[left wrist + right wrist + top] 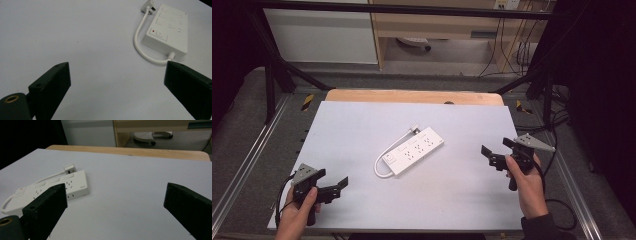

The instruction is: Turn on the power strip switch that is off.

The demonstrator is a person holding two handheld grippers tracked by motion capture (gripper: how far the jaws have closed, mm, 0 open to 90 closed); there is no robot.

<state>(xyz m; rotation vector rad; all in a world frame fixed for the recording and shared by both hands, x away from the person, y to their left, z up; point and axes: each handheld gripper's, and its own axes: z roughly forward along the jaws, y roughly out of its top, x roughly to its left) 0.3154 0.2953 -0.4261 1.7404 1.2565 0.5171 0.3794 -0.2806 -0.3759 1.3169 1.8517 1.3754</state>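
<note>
My left gripper (339, 186) hovered over the near left corner of the pale grey worktop (362, 125), jaws spread wide on nothing. My right gripper (488, 154) hung by the right edge, jaws likewise wide apart and empty. Between them, well apart from both, the white plastic power strip (414, 150) lay flat mid-worktop, its short white cable (384, 156) looped alongside to the plug (414, 131).

The power strip (416, 149) looks smooth white plastic with a faint sheen, lying on a matt pale table sheet (362, 125) whose far edge shows bare wood (412, 96).
</note>
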